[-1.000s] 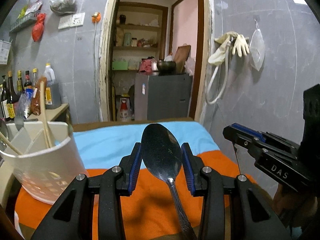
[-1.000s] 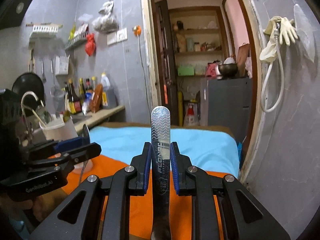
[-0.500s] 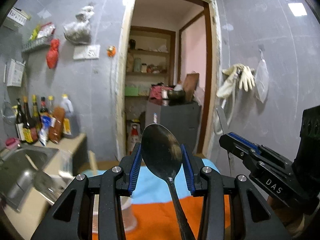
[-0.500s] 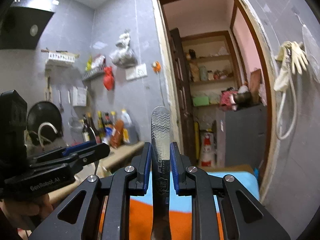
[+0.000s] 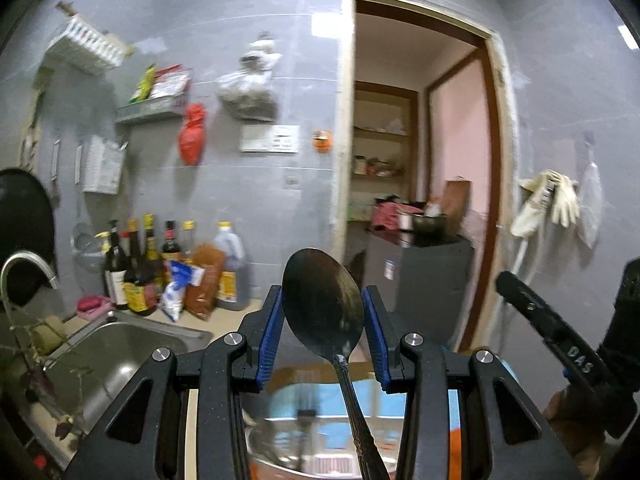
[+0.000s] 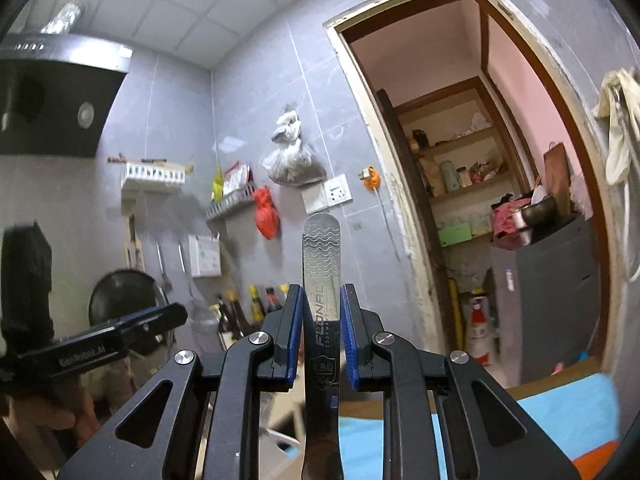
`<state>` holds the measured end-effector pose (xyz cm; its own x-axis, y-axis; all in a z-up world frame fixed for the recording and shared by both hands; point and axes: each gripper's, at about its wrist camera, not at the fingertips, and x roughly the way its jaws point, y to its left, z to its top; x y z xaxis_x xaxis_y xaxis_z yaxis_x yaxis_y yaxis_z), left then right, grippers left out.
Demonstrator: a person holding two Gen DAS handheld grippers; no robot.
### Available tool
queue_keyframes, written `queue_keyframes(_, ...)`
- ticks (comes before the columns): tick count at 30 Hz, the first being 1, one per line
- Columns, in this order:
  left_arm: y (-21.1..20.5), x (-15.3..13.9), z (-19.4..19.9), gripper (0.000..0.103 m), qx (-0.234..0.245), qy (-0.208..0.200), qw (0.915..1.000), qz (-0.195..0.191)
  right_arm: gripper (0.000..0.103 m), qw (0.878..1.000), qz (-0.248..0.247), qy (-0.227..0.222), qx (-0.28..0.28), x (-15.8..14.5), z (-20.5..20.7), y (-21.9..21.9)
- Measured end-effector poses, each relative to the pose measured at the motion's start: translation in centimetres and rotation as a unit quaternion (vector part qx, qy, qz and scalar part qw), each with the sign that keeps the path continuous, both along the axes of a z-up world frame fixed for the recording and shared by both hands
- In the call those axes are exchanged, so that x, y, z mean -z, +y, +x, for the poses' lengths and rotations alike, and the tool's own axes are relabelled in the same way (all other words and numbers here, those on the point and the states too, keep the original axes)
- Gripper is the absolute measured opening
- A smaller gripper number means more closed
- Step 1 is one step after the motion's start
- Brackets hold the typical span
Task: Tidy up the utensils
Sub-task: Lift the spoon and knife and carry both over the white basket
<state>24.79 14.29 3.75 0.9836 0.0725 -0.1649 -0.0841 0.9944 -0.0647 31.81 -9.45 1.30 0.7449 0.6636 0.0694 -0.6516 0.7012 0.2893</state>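
Sauce bottles (image 5: 144, 268) beside steel sink (image 5: 120, 356).

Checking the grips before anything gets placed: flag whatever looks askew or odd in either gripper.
The spoon in the left gripper stands bowl-up, its handle running slightly off-centre toward the right finger. The flat steel utensil handle in the right gripper sits straight and centred. Both cameras point at the walls, not the table. Nothing looks damaged or spilled.

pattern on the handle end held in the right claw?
Embossed wavy lines across the silver handle, above the FLONAL lettering. Right wrist view shows it best.
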Motion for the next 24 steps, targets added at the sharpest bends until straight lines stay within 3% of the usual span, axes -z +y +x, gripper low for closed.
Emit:
queue_keyframes(5, 3.6, 1.4, 0.8, 0.034, -0.043, -0.009, 0.9988, -0.022, 0.016, 1.0, 0.016, 0.01, 0.004, 1.4, 0.9, 1.8)
queue_keyframes(10, 5.2, 2.7, 1.8, 0.034, -0.07, -0.02, 0.9972, -0.016, 0.016, 1.0, 0.014, 0.019, 0.003, 3.0, 2.0, 3.2)
queue_keyframes(15, 5.0, 4.4, 2.3, 0.034, -0.079, -0.024, 0.9966, -0.009, 0.016, 1.0, 0.006, 0.026, 0.001, 4.3, 2.4, 4.1)
queue_keyframes(24, 3.8, 5.8, 1.9, 0.034, -0.085, -0.075, 0.9936, 0.005, 0.016, 0.999, -0.04, 0.01, 0.006, 6.0, 1.8, 5.6)
